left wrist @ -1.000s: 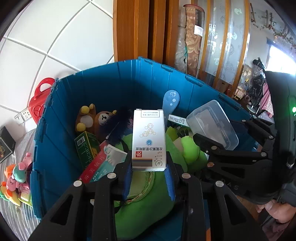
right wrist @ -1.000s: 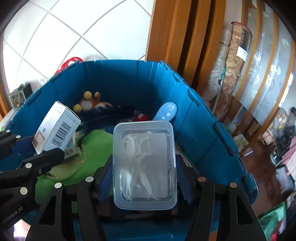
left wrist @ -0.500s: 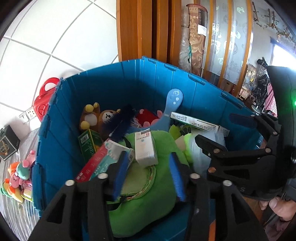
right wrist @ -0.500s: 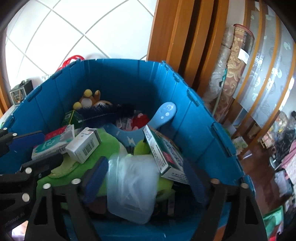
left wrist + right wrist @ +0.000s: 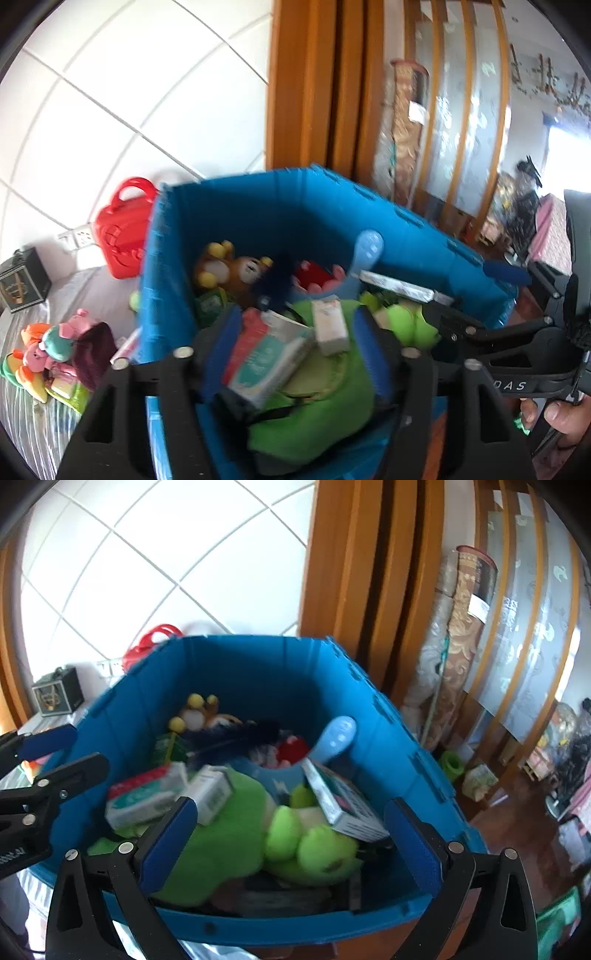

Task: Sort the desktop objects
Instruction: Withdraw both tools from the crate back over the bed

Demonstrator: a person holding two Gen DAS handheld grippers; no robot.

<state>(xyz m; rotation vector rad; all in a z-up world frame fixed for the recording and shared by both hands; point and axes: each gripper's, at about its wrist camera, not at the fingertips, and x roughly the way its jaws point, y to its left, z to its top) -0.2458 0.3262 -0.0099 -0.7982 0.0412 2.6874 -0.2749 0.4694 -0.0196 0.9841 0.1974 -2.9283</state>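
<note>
both tools were released and empty. the left tool (image 5: 295, 347), its blue pads spread wide, hovered over the near edge of the blue bin (image 5: 236, 221). half a second before, it had already let go of the small white medicine box (image 5: 330, 325), which now lay just ahead of its pads, on the green plush toy (image 5: 317, 417), touching a red and teal carton (image 5: 266, 354). the right tool (image 5: 288, 845) was likewise spread wide over the bin's near rim. the clear plastic container it had carried a second ago could not be made out among the contents now. ahead of it lay the plush's green paws (image 5: 306, 842) and a tilted teal and white box (image 5: 343, 805). farther in, against the back wall, sat a brown teddy bear (image 5: 236, 269) and a pale blue spoon-shaped handle (image 5: 365, 251). beyond the bin on the left tool's side, on the counter (image 5: 33, 424), a pile of small colourful toys (image 5: 48, 354) and a red toy case (image 5: 122, 232) remained unsorted. judging by this, both drops were done and the tools looked free to go for more.
</note>
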